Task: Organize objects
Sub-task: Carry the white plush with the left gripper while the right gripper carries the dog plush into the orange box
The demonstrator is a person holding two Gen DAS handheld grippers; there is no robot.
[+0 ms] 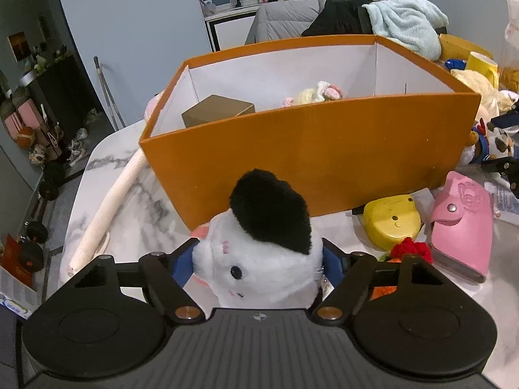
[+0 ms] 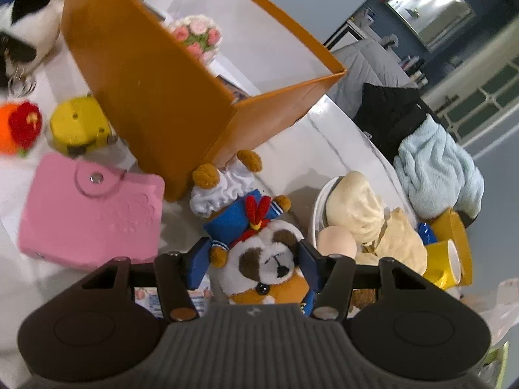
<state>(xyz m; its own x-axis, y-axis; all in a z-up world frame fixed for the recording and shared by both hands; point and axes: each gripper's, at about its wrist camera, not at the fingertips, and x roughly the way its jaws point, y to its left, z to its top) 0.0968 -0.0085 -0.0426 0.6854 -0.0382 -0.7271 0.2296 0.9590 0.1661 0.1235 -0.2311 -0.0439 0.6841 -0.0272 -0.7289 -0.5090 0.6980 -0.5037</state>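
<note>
My left gripper (image 1: pixel 259 249) has its blue pads against both sides of a white plush toy (image 1: pixel 259 269) with a black patch, which stands on the marble table (image 1: pixel 139 201) just before the orange box (image 1: pixel 308 162). My right gripper (image 2: pixel 253 244) has its pads closed around the head of a brown-and-white plush dog (image 2: pixel 269 269) in a blue sailor suit, lying by the corner of the orange box (image 2: pixel 155 97). Inside the box lie a small brown carton (image 1: pixel 217 113) and a crocheted flower bunch (image 2: pixel 198 37).
A pink wallet (image 2: pixel 90 214), a yellow plastic case (image 2: pixel 78 126) and a red-and-orange crochet piece (image 2: pixel 22 126) lie between the two grippers. A white bowl (image 2: pixel 316 207), yellow mugs (image 2: pixel 451 246) and a pale blue towel (image 2: pixel 438 168) crowd the right. A white stick (image 1: pixel 110 201) lies near the table's left edge.
</note>
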